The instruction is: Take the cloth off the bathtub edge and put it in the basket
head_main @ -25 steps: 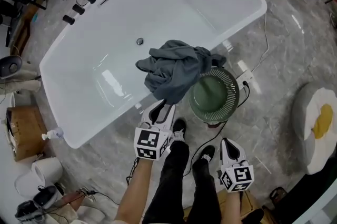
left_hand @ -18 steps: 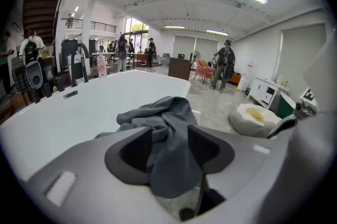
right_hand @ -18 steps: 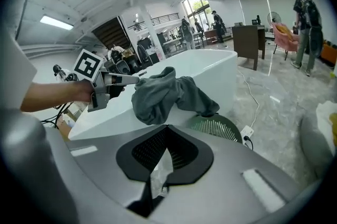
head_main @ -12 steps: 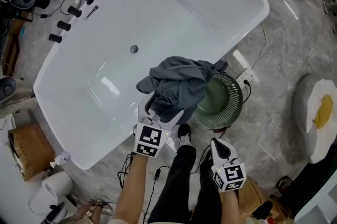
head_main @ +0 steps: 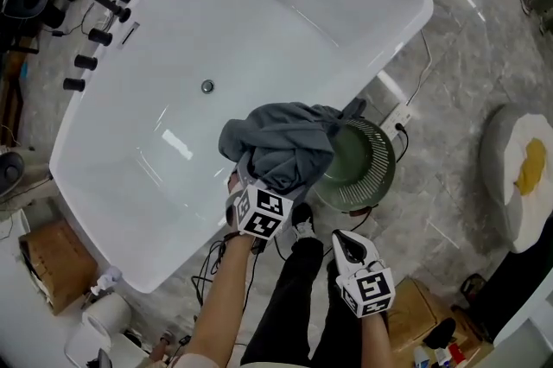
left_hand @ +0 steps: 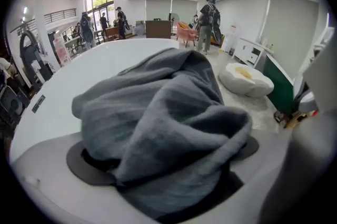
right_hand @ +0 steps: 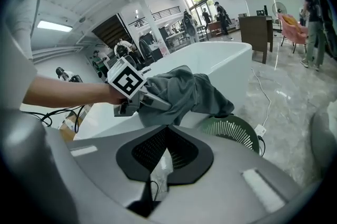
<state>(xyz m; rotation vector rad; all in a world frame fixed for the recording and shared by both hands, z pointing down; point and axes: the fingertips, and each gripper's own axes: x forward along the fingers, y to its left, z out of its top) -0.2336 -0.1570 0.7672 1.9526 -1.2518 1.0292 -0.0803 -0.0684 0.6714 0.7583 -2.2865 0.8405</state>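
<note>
The left gripper (head_main: pixel 252 185) is letting go: its jaws are opening, the dark pads (left_hand: pixel 84 165) stand wide apart, and the grey cloth (head_main: pixel 281 146) lies bunched between and over them (draped rather than pinched). The bundle hangs over the near rim of the white bathtub (head_main: pixel 285 21), its right part reaching above the left rim of the green slatted basket (head_main: pixel 380 146), which stands on the floor just right of the tub. Whether the cloth touches the basket cannot be told. The right gripper (head_main: pixel 342 240) hangs nearer and to the right, over the marbled floor (head_main: pixel 458 81), its jaws pressed together on nothing.
</note>
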